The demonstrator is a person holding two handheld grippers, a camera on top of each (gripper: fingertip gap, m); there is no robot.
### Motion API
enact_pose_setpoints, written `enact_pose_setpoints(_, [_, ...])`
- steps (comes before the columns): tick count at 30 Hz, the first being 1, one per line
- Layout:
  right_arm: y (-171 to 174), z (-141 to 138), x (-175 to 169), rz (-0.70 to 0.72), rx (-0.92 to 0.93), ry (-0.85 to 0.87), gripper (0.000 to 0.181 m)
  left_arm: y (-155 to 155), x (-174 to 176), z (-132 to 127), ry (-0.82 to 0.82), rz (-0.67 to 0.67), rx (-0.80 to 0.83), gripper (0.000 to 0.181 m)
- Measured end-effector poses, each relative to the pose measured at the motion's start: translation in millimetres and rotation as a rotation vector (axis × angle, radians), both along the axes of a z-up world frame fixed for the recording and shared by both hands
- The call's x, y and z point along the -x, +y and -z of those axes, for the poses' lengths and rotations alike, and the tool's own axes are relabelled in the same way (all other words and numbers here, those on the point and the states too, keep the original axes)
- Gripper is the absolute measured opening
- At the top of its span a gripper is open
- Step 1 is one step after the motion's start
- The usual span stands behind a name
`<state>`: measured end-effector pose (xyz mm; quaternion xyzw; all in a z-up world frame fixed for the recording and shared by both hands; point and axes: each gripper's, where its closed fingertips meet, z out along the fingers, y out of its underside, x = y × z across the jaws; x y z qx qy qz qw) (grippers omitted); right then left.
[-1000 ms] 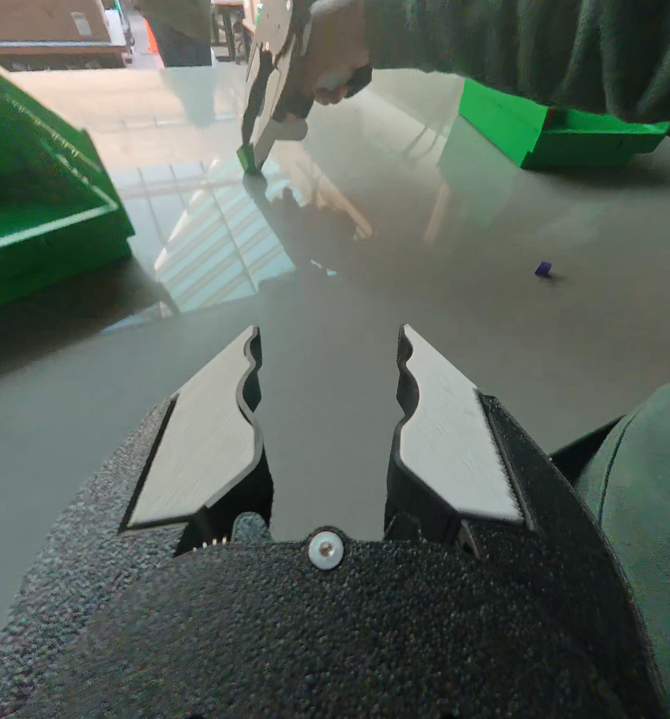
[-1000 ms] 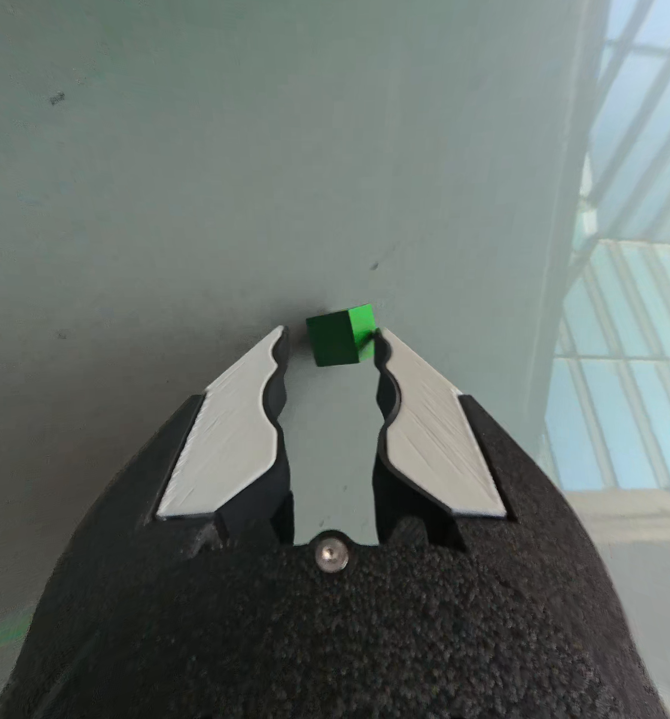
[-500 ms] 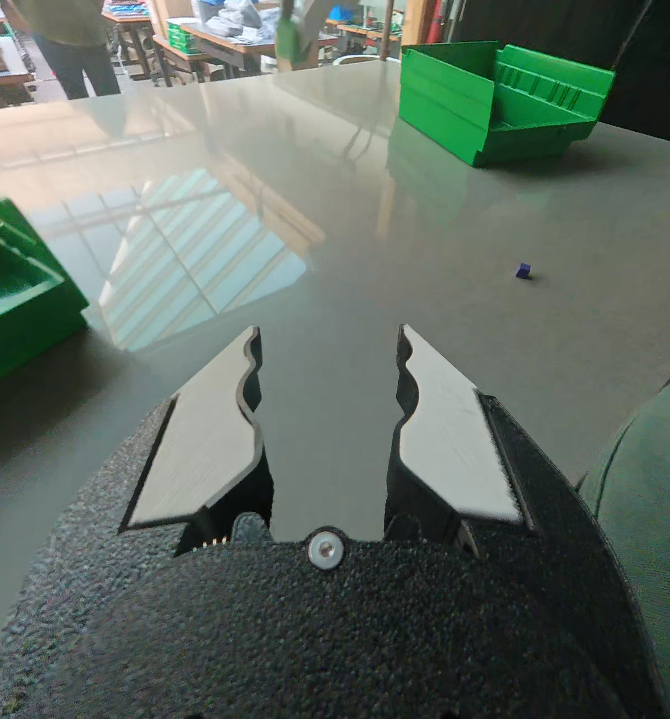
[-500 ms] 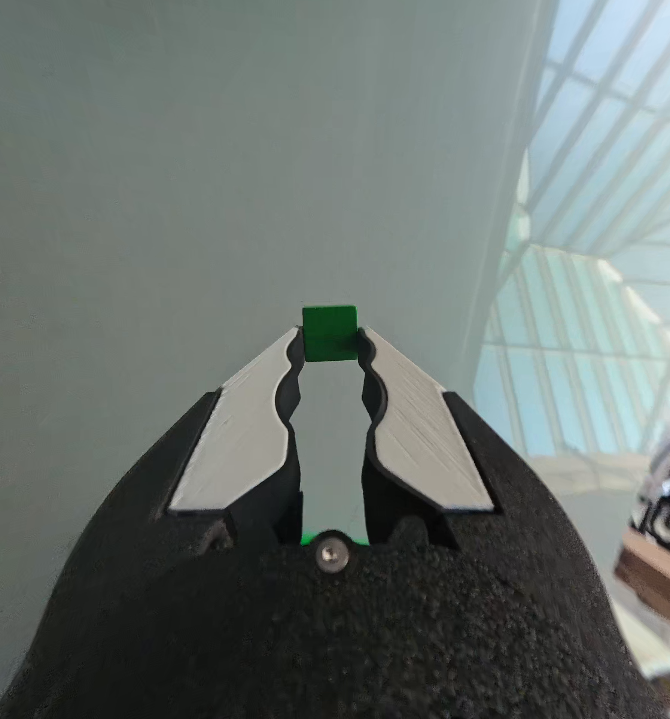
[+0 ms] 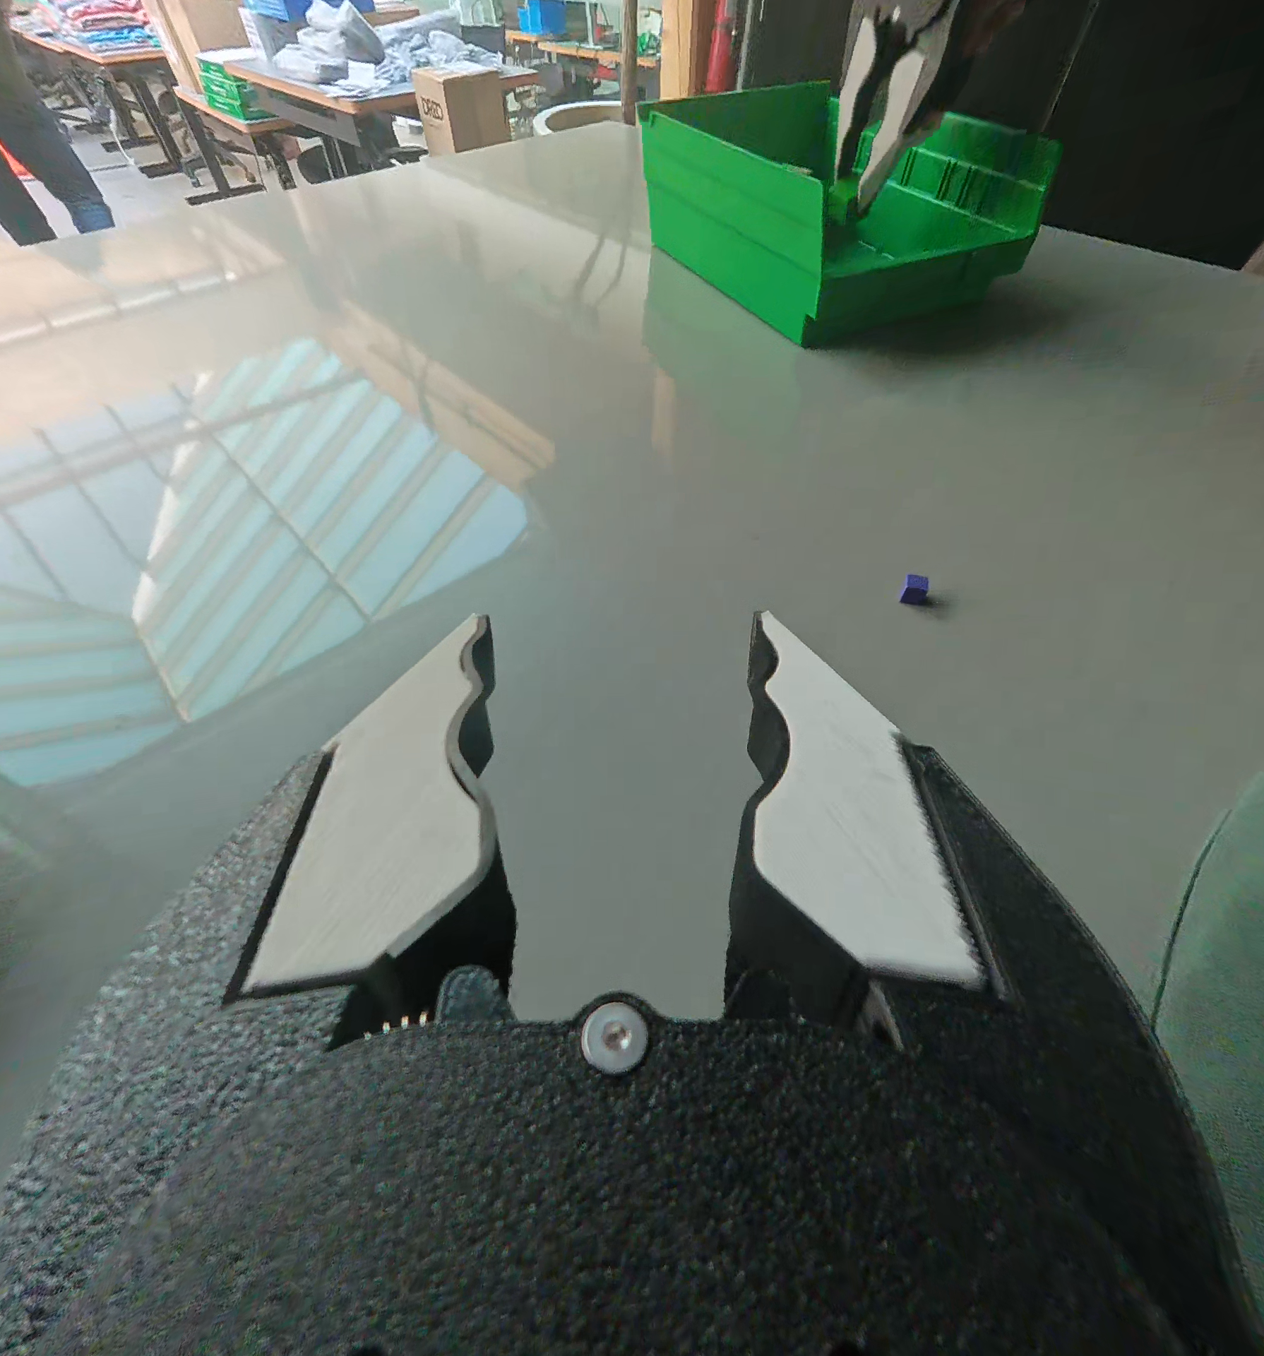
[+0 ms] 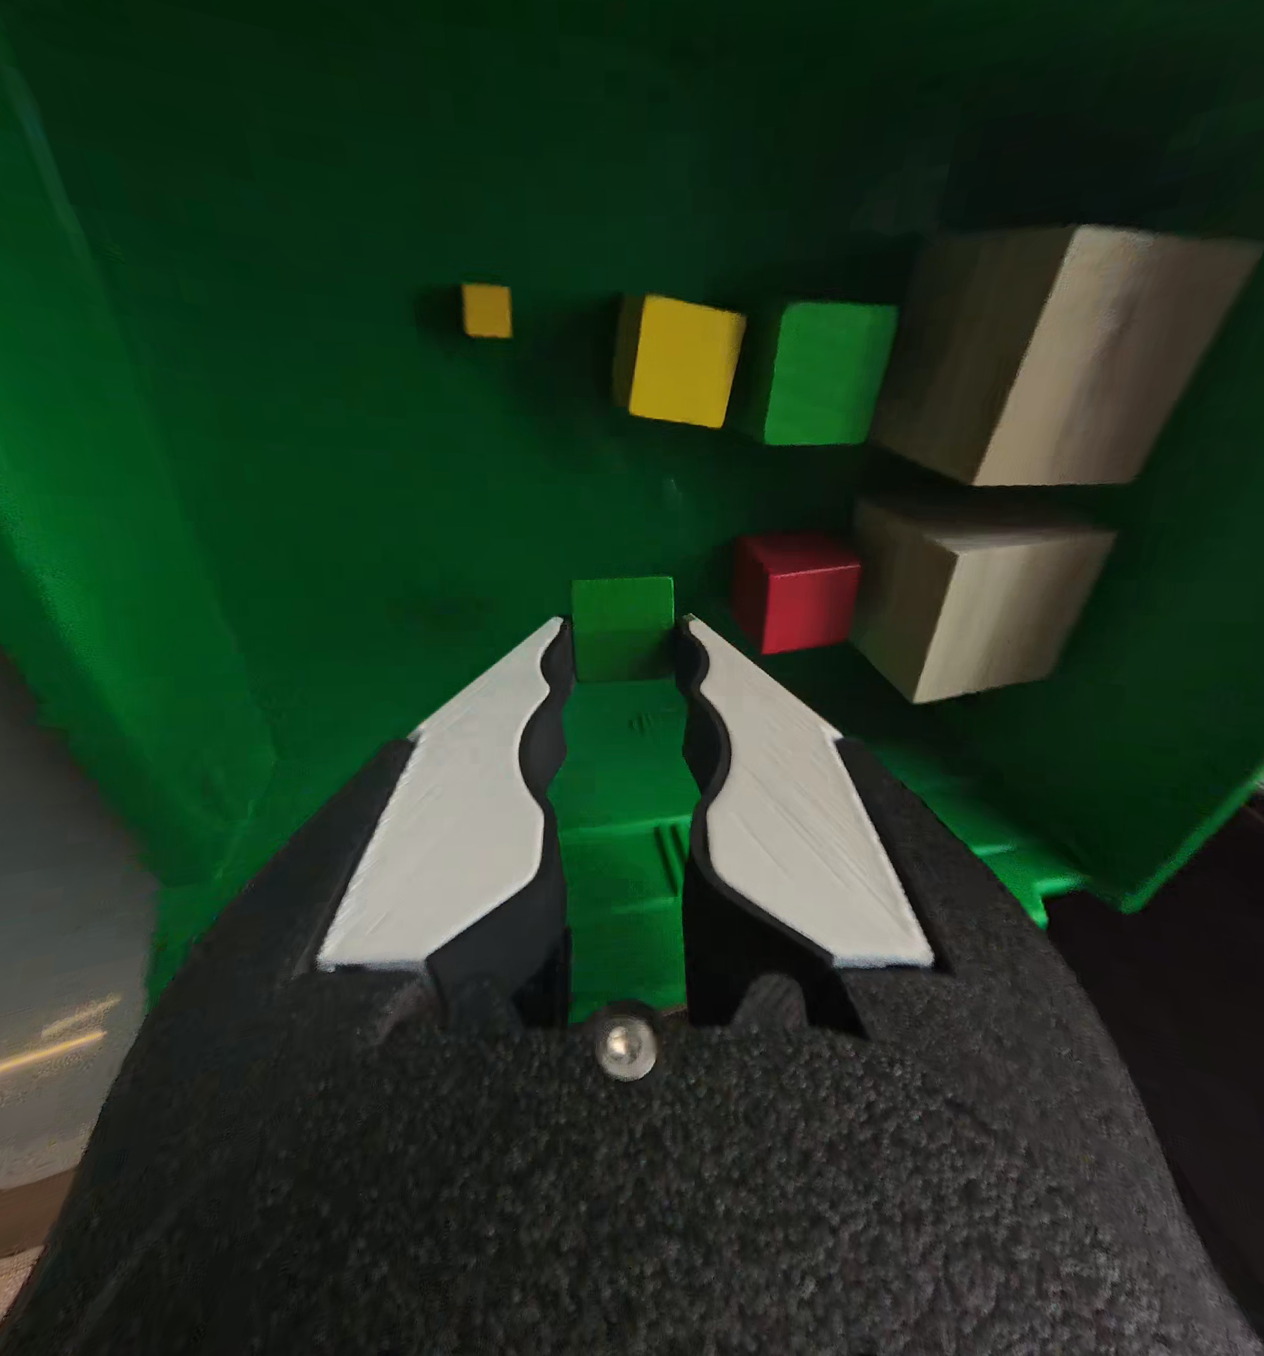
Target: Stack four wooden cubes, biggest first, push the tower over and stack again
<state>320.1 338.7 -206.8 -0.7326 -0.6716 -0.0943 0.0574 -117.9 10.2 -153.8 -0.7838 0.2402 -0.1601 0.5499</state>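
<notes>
My right gripper [image 6: 622,631] is shut on a small green cube [image 6: 620,624] and holds it inside a green bin [image 6: 247,440], above the bin's floor. In the bin lie a small yellow cube [image 6: 487,311], a larger yellow cube [image 6: 677,361], a green cube [image 6: 827,374], a red cube [image 6: 798,591] and two pale wooden blocks [image 6: 1054,352]. The left wrist view shows that gripper [image 5: 860,183] reaching down into the bin [image 5: 746,198] at the far right. My left gripper [image 5: 620,646] is open and empty, low over the grey table [image 5: 614,455]. A small blue cube [image 5: 914,588] lies to its right.
A green sleeve [image 5: 1245,954] is at the right edge of the left wrist view. Beyond the table stand work tables with boxes and bags [image 5: 335,66], and a person's legs [image 5: 20,169] are at the far left. Left tips to right tips: about 55 centimetres.
My right gripper closed on the green cube, lifted it off the table and carried it into the green bin. My left gripper stayed open and turned right, so the left-hand bin left view.
</notes>
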Motion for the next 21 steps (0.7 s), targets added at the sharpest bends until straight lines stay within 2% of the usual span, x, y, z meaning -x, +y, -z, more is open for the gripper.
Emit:
enact_pose_setpoints(4, [13, 24, -8, -0.012, 0.005, -0.006, 0.027, 0, -14, 1, 0.001, -0.029, 0.018, 0.07])
enact_pose_setpoints(8, [21, 25, -13, -0.016, -0.009, -0.02, 0.028, 0, -23, 5, 0.0, -0.05, 0.033, 0.069])
enact_pose_setpoints(11, [21, 14, -10, -0.032, -0.049, -0.01, 0.033, 2, -29, 5, -0.001, -0.049, 0.029, 0.069])
enact_pose_setpoints(13, [14, -14, 14, -0.037, -0.093, 0.09, 0.036, 4, -32, 3, -0.002, -0.043, 0.023, 0.069])
enact_pose_setpoints(15, [-14, -51, 61, -0.091, -0.111, 0.253, 0.036, 4, -34, 2, -0.001, -0.034, 0.016, 0.069])
enact_pose_setpoints(17, [-67, -80, 120, -0.189, -0.077, 0.428, 0.036, 4, -35, 1, 0.0, -0.026, 0.01, 0.069])
enact_pose_setpoints(19, [-132, -88, 173, -0.273, -0.027, 0.55, 0.036, 2, -35, 0, -0.002, -0.019, 0.003, 0.069])
enact_pose_setpoints(21, [-194, -73, 213, -0.292, 0.02, 0.625, 0.031, -1, -34, 0, -0.005, -0.013, -0.004, 0.069])
